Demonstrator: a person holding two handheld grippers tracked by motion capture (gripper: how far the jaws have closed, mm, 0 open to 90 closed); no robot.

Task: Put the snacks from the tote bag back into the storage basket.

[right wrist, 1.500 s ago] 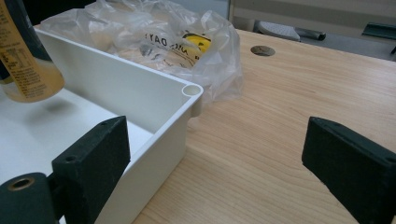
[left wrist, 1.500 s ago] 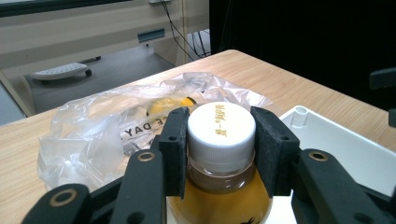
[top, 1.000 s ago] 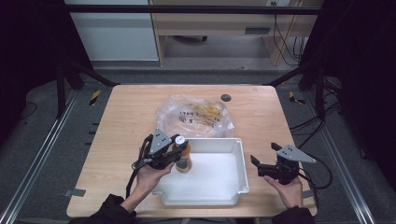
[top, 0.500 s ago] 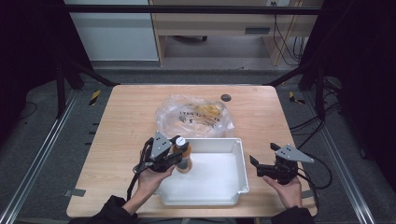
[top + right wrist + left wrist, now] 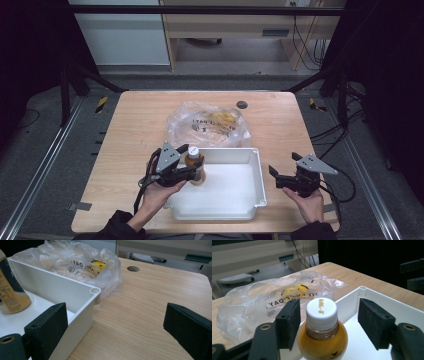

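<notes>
A small bottle point(image 5: 194, 167) of amber liquid with a white cap point(image 5: 322, 308) stands upright in the near-left corner of a white plastic tray point(image 5: 258, 172). My left gripper point(image 5: 192, 163) is open around the bottle's neck. In the left gripper view its left pad point(image 5: 289, 322) sits close to the bottle and the right pad point(image 5: 373, 325) stands well apart. My right gripper point(image 5: 283, 168) is open and holds nothing. It hovers over bare table just right of the tray, whose corner point(image 5: 95, 291) shows in the right gripper view with the bottle point(image 5: 10, 297) at far left.
A crumpled clear plastic bag point(image 5: 210, 122) with printed lettering and yellow items inside lies on the wooden table point(image 5: 140, 120) just behind the tray. A round dark hole point(image 5: 242, 104) sits near the table's back edge. Metal frame rails run along both sides.
Hardly anything has moved. The left gripper stays at the bottle in the tray's corner, and the right gripper has shifted only slightly.
</notes>
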